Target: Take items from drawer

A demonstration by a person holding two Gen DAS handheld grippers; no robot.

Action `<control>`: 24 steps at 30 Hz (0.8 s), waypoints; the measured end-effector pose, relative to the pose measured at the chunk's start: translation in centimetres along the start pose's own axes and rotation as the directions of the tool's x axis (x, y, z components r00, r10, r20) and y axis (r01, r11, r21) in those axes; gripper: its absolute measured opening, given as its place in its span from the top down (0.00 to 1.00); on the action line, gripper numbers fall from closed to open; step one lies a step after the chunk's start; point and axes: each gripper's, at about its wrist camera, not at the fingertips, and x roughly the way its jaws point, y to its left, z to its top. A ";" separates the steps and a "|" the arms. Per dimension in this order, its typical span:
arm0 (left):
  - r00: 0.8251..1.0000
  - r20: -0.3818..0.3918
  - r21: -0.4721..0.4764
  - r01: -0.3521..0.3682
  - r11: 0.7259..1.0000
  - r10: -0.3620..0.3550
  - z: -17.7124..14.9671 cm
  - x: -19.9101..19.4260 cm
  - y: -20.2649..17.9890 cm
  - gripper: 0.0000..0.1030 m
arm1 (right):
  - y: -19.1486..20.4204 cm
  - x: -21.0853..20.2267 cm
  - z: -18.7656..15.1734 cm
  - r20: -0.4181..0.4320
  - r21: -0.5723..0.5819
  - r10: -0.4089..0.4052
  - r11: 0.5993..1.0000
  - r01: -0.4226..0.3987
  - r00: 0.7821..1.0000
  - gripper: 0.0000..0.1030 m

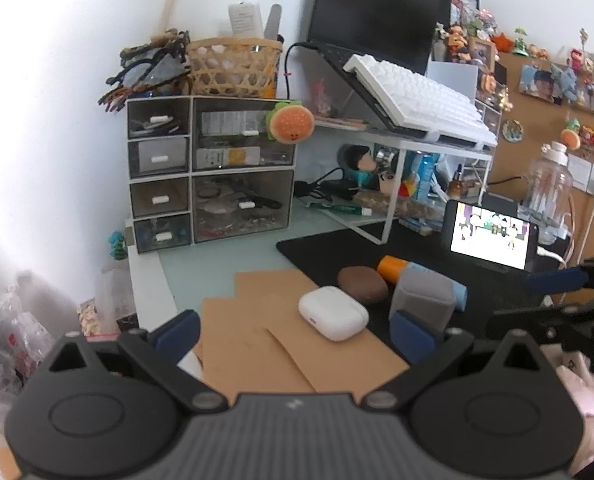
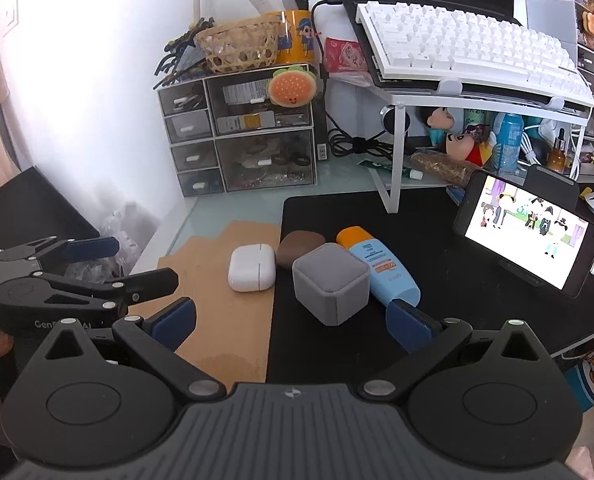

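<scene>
Both tongs, L (image 1: 295,332) & R (image 2: 291,320), released, empty, well short of drawer unit (image 1: 211,172); drawers all closed. Risk: pulling tiny handle drags the light unit.

The left gripper (image 1: 295,330) is level, its two blue-padded fingers spread wide with nothing between the jaws. The right gripper (image 2: 291,322) is held the same way, fingers wide apart and empty. Each shows in the other's view: the left one to the left of the right jaws, the right one to the right of the left jaws.
</scene>
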 end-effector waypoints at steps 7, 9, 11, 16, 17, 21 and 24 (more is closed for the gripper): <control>1.000 -0.003 0.005 0.003 1.000 -0.003 -0.1 0.1 0.0 0.00 | 0.5 0.1 0.0 -0.011 -0.017 0.001 1.000 -0.001 1.000 0.00; 1.000 -0.002 0.005 0.003 1.000 -0.003 -0.1 0.1 -0.1 0.00 | 0.7 0.1 0.1 -0.012 -0.020 0.002 1.000 -0.002 1.000 0.00; 1.000 -0.002 0.006 0.005 1.000 -0.004 -0.1 0.0 -0.1 0.00 | 0.9 0.2 0.1 -0.015 -0.025 0.000 1.000 -0.001 1.000 0.00; 1.000 0.000 0.001 0.001 1.000 -0.001 -0.1 -0.1 0.2 0.00 | 1.2 0.4 -0.1 -0.018 -0.031 0.001 1.000 -0.002 1.000 0.00; 1.000 0.000 0.001 0.000 1.000 0.000 -0.1 -0.1 0.2 0.00 | 1.2 0.4 -0.1 -0.019 -0.032 0.001 0.999 -0.002 1.000 0.00; 1.000 0.000 0.001 -0.001 1.000 0.001 -0.1 -0.1 0.2 0.00 | 1.5 0.5 -0.3 -0.020 -0.035 0.003 0.999 -0.004 1.000 0.00; 1.000 0.000 0.002 -0.002 1.000 0.002 -0.1 -0.2 0.2 0.00 | 1.6 0.6 -0.3 -0.022 -0.041 0.004 0.999 -0.005 1.000 0.00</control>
